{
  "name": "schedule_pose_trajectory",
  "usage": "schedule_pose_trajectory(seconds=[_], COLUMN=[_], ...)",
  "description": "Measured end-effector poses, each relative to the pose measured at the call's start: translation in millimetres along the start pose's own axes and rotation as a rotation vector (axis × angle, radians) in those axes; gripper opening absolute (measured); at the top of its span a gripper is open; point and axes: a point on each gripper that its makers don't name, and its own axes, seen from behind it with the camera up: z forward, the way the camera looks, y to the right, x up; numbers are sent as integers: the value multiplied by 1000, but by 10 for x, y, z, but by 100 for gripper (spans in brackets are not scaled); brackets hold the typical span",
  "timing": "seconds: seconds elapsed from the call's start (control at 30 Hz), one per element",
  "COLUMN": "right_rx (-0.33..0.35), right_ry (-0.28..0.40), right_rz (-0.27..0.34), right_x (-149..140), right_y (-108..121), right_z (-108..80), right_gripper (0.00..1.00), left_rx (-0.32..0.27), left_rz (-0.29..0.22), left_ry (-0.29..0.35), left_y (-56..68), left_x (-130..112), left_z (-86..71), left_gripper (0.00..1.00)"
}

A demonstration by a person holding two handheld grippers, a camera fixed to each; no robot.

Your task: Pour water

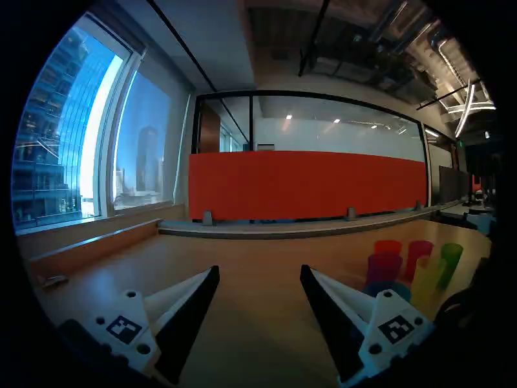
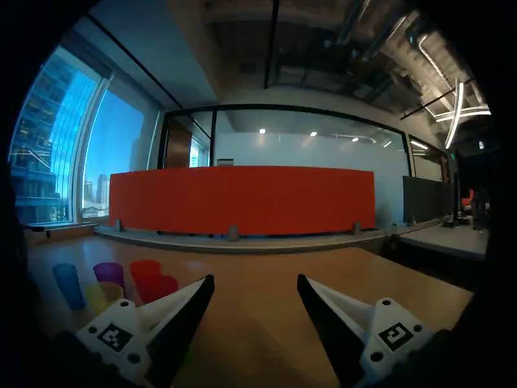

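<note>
L gripper (image 1: 258, 270), R gripper (image 2: 254, 279): jaws spread, empty. Coloured cups (image 1: 384, 266) right of L jaws, left of R. I wd go slow, take outer cup.

The blue cup (image 1: 382, 286) sat half hidden behind the left claw's (image 1: 258, 268) finger; the yellow cup (image 2: 95, 297) was partly covered by the right claw's (image 2: 255, 278) finger.
</note>
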Motion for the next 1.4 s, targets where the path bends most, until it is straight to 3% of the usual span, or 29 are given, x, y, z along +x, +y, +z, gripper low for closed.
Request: schedule_pose_trajectory(seconds=[0.3, 1.4], right_rx=[6, 6], right_ry=[-28, -31], right_rz=[1, 2], right_x=[-49, -50], right_y=[-33, -34], right_z=[4, 13], right_gripper=[99, 99], left_rx=[0, 0], left_rz=[0, 0], left_ry=[0, 0], left_y=[1, 4], left_x=[0, 0], left_z=[1, -1], left_gripper=[93, 93])
